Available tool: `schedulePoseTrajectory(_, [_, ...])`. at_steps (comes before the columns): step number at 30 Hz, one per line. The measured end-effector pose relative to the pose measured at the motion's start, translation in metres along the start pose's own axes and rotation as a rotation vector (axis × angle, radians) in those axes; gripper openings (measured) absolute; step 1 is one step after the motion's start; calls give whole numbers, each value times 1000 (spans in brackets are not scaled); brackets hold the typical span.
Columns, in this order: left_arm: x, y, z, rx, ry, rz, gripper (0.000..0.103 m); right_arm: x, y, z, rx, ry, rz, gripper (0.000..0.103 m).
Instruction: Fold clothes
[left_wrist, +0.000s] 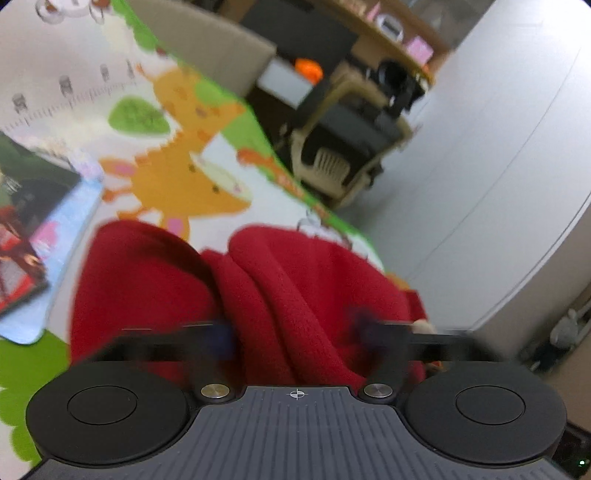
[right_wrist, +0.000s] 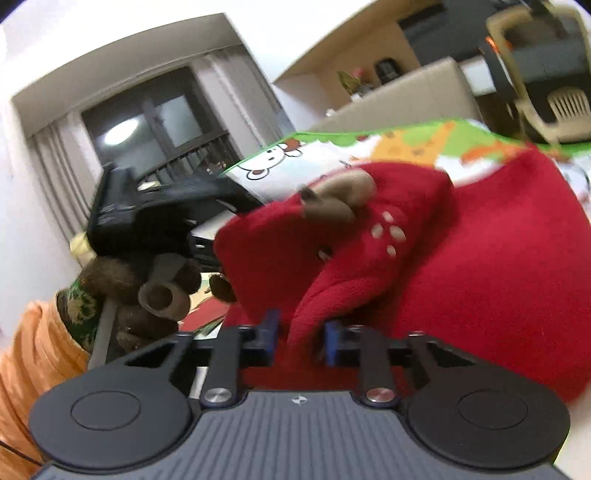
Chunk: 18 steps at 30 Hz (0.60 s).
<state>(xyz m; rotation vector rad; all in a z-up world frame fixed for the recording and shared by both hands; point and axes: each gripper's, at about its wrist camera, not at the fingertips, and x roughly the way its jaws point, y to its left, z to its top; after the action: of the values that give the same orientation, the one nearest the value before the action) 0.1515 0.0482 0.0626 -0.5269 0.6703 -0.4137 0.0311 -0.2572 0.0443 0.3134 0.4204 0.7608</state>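
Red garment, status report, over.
Left hand-held gripper open, jaws straddling bunched red garment. Right hand-held gripper shut on garment fold. Garment heaped on play mat, unfolded. Stuffed bear beside it.

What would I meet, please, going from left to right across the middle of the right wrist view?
Orange garment → brown teddy bear → red fleece garment, a fold of it between the fingers of the right gripper.
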Motion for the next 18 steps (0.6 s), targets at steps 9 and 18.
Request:
schedulePoseTrajectory(9, [-19,26,-10,-71,-64,-47,34,-41,-7,27,-162,-13,-125,9])
schedulePoseTrajectory(18, [-62,57,-39,-137,-139,-86,63,-48,-8,-23,-198,97,-262,10])
